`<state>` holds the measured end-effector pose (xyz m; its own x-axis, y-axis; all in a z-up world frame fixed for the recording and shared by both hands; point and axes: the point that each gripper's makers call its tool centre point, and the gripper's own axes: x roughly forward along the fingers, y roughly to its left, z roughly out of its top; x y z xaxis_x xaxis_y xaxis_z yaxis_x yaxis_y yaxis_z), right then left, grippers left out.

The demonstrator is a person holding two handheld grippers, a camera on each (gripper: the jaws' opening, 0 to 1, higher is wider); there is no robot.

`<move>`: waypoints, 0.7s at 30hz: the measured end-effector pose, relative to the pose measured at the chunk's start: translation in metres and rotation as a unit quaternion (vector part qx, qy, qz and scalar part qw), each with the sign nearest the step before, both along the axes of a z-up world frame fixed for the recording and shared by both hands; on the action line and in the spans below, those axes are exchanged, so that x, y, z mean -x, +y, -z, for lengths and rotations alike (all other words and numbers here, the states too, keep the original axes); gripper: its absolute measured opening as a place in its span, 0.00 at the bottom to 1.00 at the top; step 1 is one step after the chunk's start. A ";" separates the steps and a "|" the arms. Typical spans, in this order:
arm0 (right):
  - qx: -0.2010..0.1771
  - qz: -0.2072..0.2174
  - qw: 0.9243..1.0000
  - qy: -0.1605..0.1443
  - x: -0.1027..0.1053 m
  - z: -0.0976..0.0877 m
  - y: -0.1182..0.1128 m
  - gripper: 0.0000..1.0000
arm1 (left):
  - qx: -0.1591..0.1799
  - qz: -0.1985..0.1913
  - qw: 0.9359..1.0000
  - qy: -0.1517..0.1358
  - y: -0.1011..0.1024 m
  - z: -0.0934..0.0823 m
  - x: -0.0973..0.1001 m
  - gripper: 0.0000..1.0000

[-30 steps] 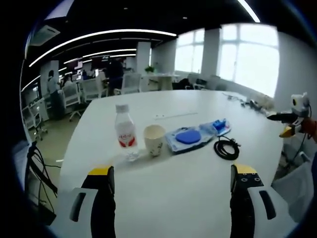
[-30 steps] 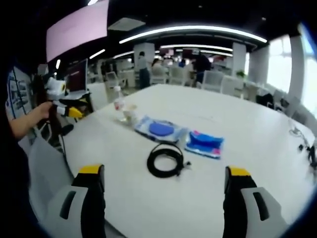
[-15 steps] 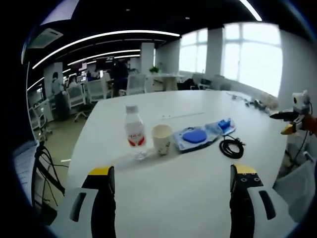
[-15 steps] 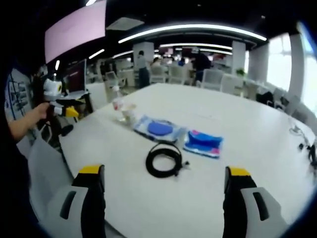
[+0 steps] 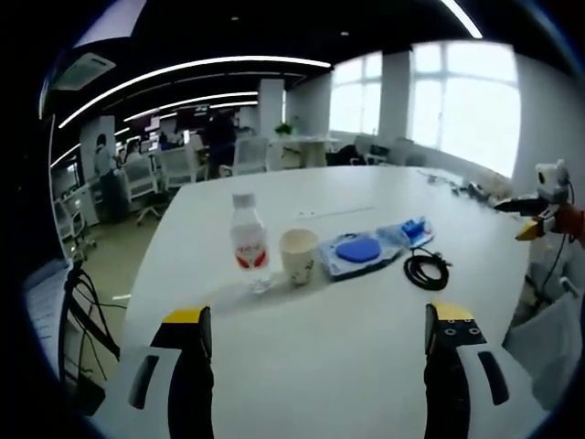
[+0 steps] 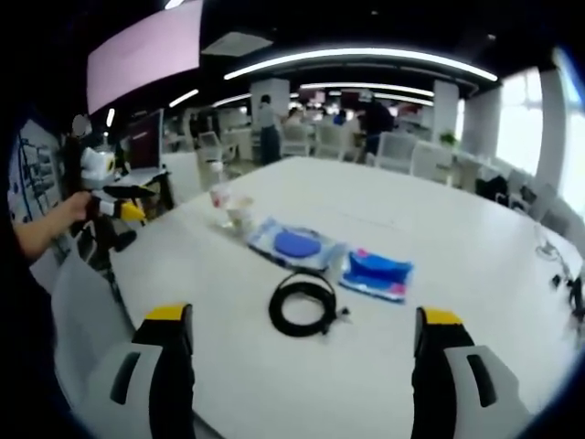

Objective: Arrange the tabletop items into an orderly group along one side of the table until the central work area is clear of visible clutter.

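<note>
On the white table [image 5: 329, 329] stand a clear water bottle with a red label [image 5: 247, 247] and a paper cup [image 5: 298, 255]. Beside them lie a clear bag holding a blue round item [image 5: 355, 251], a blue and pink packet [image 5: 408, 230] and a coiled black cable [image 5: 426, 270]. My left gripper [image 5: 315, 325] is open, well short of the bottle and cup. The right gripper view has the cable [image 6: 303, 308] nearest, then the blue and pink packet [image 6: 377, 273], the bag [image 6: 292, 246], cup [image 6: 240, 210] and bottle [image 6: 219, 194]. My right gripper [image 6: 302, 329] is open above the table edge.
The right gripper [image 5: 537, 210] appears at the far right of the left gripper view; the left gripper [image 6: 110, 203] and a hand show at the left of the right gripper view. Office chairs [image 5: 174, 165], desks and people stand beyond the table. Cables [image 6: 571, 288] lie at the table's far edge.
Both views have shifted only slightly over the second. The items on the table lie where they were, and both grippers stay open.
</note>
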<state>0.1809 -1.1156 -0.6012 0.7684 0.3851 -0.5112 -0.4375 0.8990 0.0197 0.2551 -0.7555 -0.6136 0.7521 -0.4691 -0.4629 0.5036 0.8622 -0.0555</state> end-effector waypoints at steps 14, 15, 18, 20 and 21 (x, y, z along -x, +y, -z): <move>0.000 0.004 1.000 -0.005 0.000 -0.004 -0.003 0.99 | 0.017 -0.002 1.000 -0.007 -0.001 -0.003 0.000 0.98; 0.000 0.004 1.000 -0.005 0.000 -0.004 -0.003 0.99 | 0.020 -0.003 1.000 -0.006 -0.001 -0.003 0.000 0.98; 0.000 0.004 1.000 -0.004 0.000 -0.005 -0.003 0.99 | 0.020 -0.004 1.000 -0.008 0.000 -0.004 0.000 0.98; -0.001 0.004 1.000 -0.002 0.001 -0.003 -0.003 0.99 | 0.022 -0.004 1.000 -0.009 0.001 -0.004 0.000 0.98; -0.001 0.005 1.000 0.000 0.001 -0.003 -0.004 0.99 | 0.022 -0.006 1.000 -0.007 0.002 -0.003 0.000 0.98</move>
<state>0.1796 -1.1194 -0.5984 0.7724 0.3786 -0.5100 -0.4293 0.9030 0.0203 0.2553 -0.7539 -0.6102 0.7639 -0.4805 -0.4308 0.4948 0.8646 -0.0868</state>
